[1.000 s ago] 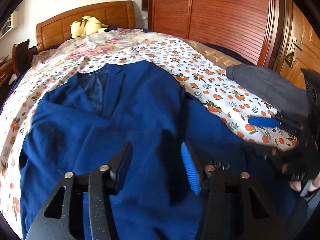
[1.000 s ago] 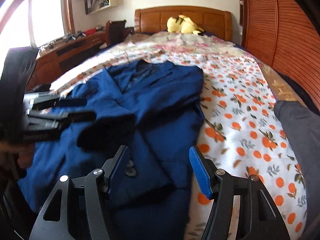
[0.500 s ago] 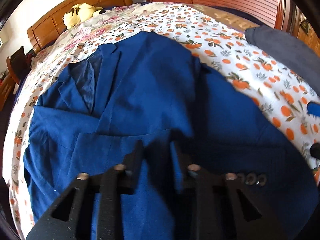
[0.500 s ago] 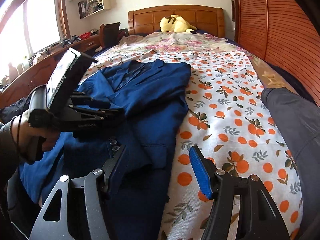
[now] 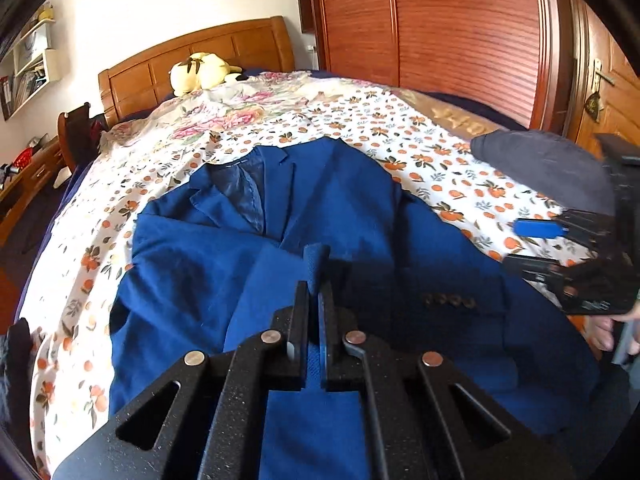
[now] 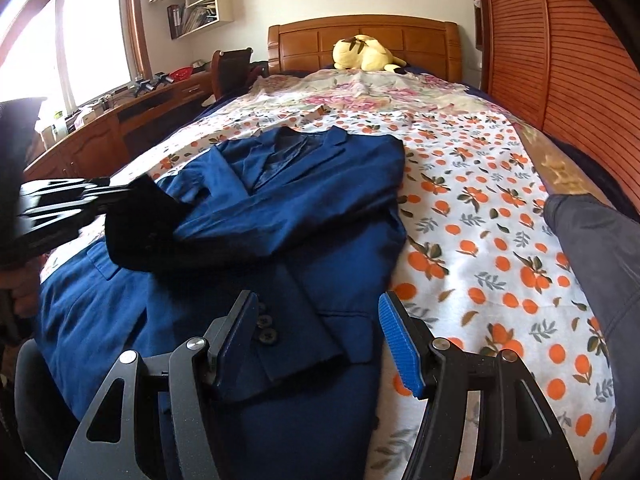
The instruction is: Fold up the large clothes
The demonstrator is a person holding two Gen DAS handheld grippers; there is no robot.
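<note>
Bed (image 6: 472, 208): broad mattress under a thin white cotton sheet printed with oranges and leaves; a pink floral cloth lies toward the panelled wooden headboard (image 6: 362, 32).

Wardrobe (image 5: 460, 36): tall, reddish wood, horizontally ribbed doors, beside the bed.

Blue jacket (image 6: 312, 200): large woven suit jacket, matte navy-blue, spread face-up across the middle of the bed, collar toward the headboard, lapels open on a darker lining. One sleeve is lifted and drawn across the front; the other lies along the near hem, its cuff showing round dark buttons.

Grey garment (image 6: 596, 248): dull, soft heap at the bed's edge, apart from the jacket.

Plush toy (image 6: 366, 56): pale yellow, rounded, against the headboard.

Left gripper (image 5: 314, 292): black, grainy plastic; jaws pressed together, pinching a raised fold of the jacket sleeve.

Right gripper (image 6: 320, 332): black with ribbed blue pads; jaws spread apart above the buttoned cuff, gripping nothing.
</note>
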